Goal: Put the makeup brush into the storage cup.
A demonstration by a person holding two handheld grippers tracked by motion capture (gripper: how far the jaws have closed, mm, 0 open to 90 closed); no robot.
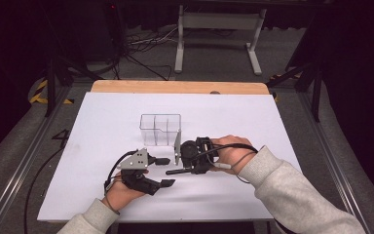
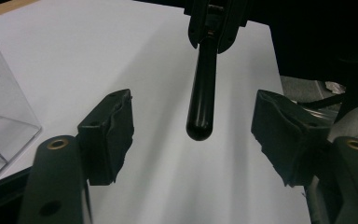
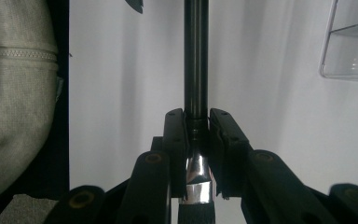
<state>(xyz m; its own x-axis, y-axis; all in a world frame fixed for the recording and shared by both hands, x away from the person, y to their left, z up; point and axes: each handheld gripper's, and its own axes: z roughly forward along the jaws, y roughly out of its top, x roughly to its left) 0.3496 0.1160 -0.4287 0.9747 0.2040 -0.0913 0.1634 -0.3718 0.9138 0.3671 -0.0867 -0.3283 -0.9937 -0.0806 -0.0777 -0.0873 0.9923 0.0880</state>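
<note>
The black-handled brush points its long axis straight at my left claw, handle tip hanging just ahead, midway between the half-spread jaws, touching neither pad. My right claw is clamped tight on the brush near its silver ferrule. The clear box sits just beyond both claws.

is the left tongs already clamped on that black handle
No, the left tongs stand apart on either side of the black handle, with clear gaps to both pads.
</note>
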